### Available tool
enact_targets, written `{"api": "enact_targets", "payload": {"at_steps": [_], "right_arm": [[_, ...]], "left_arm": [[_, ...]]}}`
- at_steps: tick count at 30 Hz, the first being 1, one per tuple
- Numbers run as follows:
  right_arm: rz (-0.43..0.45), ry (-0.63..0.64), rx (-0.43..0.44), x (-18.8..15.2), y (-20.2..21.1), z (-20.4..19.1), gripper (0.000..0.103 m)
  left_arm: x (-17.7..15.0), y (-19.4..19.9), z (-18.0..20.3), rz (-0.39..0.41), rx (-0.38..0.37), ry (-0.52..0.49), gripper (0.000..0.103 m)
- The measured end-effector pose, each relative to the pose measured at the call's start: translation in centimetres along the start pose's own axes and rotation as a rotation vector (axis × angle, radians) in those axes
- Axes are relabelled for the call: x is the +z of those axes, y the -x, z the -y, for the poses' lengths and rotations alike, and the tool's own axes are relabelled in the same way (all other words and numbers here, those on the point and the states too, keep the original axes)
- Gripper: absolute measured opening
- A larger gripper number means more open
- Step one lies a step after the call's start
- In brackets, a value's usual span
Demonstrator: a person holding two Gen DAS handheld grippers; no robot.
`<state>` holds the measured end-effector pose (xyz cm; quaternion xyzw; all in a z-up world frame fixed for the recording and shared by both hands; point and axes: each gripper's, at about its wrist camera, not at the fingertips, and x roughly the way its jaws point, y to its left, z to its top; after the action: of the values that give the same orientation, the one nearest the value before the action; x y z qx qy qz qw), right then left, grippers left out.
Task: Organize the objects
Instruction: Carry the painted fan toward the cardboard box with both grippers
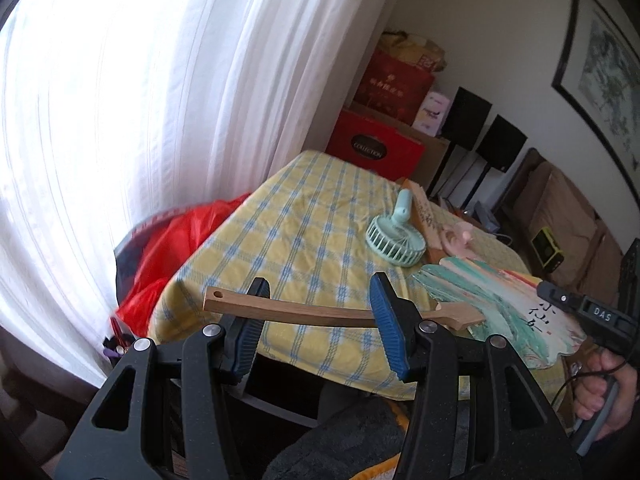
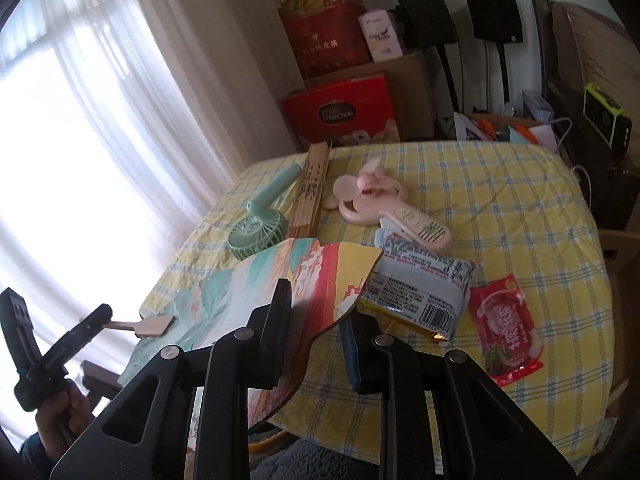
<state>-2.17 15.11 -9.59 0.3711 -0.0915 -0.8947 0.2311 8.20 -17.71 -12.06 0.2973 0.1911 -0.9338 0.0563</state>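
Observation:
A painted paddle fan (image 2: 280,276) with a wooden handle (image 1: 312,314) hangs tilted over the near edge of the yellow checked table (image 2: 500,200). My right gripper (image 2: 316,312) is shut on the edge of the fan's face, one finger above it and the blue pad below. My left gripper (image 1: 320,280) stands open. The handle runs crosswise behind both blue fingertips (image 1: 384,304) and sticks out on either side; the pads do not press on it. In the left wrist view the fan's face (image 1: 500,304) shows with the right gripper (image 1: 580,308) at its far side.
On the cloth lie a mint handheld fan (image 2: 258,232), a folded bamboo fan (image 2: 310,188), a pink handheld fan (image 2: 376,200), a white snack packet (image 2: 420,284) and a red packet (image 2: 506,328). Red boxes (image 2: 340,112) and speakers stand behind. A curtain and a red bag (image 1: 176,248) are at the left.

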Motion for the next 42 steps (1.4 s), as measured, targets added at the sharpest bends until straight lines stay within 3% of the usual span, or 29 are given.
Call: {"api": "enact_targets", "payload": {"at_steps": [8,27,42], "right_arm": [[0.048,0.049,-0.05,0.2,2.4,-1.5,0.023],[0.122,0.071,-0.056,0.4,6.0,-3.0,0.023],[0.182,0.02,-0.069,-0.2,8.5,-1.1,0.023]], "left_arm": [[1.3,2.0,1.1,0.021,0.008,-0.046,0.05],[2.7,4.7,2.0,0.065,-0.015,-0.081,0.05],[3.6,5.1,5.8,0.073,-0.029,-0.154,0.05]]}}
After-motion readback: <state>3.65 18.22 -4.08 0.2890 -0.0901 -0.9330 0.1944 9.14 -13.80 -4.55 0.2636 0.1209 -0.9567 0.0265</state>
